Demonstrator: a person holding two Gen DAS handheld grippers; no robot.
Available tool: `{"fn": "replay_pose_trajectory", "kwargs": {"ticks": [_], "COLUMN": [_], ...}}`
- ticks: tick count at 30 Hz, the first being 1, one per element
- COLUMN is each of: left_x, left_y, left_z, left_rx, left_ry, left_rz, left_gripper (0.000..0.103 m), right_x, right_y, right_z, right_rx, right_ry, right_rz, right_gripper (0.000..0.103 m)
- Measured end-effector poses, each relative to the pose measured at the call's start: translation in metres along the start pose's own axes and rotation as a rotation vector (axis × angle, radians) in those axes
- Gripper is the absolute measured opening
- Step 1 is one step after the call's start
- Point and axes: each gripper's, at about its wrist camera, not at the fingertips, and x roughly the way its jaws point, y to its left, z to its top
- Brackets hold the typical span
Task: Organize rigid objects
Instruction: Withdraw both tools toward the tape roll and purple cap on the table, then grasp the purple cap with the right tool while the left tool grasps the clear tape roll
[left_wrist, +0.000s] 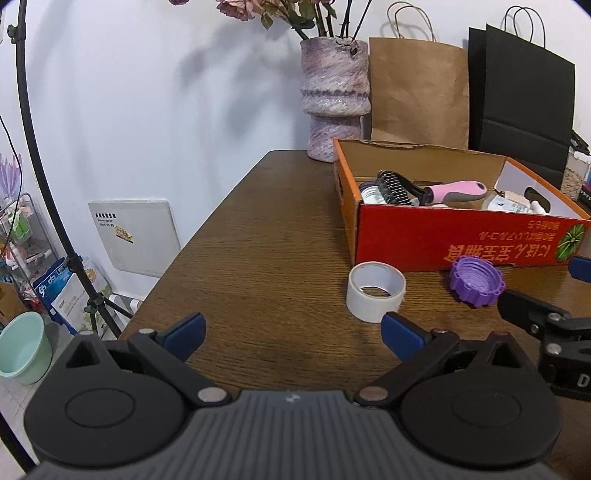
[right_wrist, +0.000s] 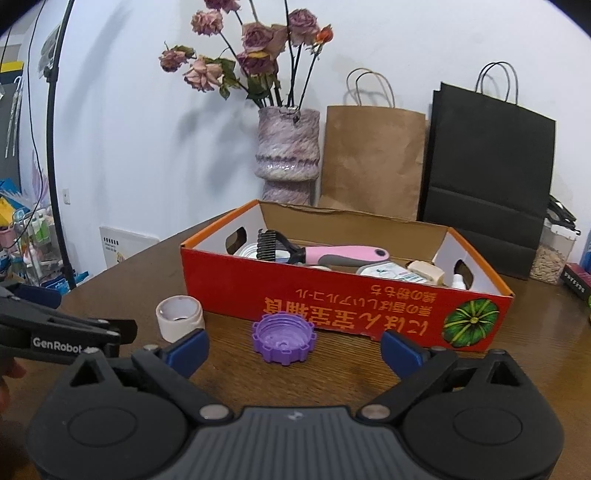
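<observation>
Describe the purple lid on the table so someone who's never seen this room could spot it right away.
Find the red cardboard box with the pumpkin picture on the brown wooden table. On the bare wood just in front of its printed wall lie two small round things side by side, apart from each other. The purple lid is the scalloped-edged one lying open side up; its neighbour, the tape roll, is plain white.

One desk (right_wrist: 332, 373). One red box (right_wrist: 332, 295). One tape roll (right_wrist: 180, 318) and one purple cap (right_wrist: 283, 341) on desk outside box. One pink-handled comb (right_wrist: 317, 253) in box; other box contents partly hidden, count unclear. One vase (right_wrist: 288, 155) with dried roses (right_wrist: 255, 40). Two paper bags: one brown (right_wrist: 373, 158), one black (right_wrist: 487, 173). Two grippers: left (left_wrist: 291, 330), right (right_wrist: 293, 349).
</observation>
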Motion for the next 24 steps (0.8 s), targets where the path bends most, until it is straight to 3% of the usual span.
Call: {"fn": "replay_pose_trajectory", "kwargs": {"ticks": [9,18,24], "left_x": [0.01,0.016,0.021], "left_y": [0.001,0.001,-0.003], "left_z": [0.003,0.005,0.006], "left_rx": [0.008,0.012,0.024], "left_ry": [0.011,0.02,0.027], "left_rz": [0.0,-0.004,-0.01], "left_gripper": [0.103,0.103,0.103], "right_x": [0.033,0.061,0.073], "right_y": [-0.003,-0.006,-0.008], "right_z": [0.006,0.008,0.007], "right_rx": [0.009,0.014,0.018], "right_ry": [0.044,0.103,0.151], "right_rz": [0.001,0.026,0.047], "right_gripper": [0.09,0.079,0.052]}}
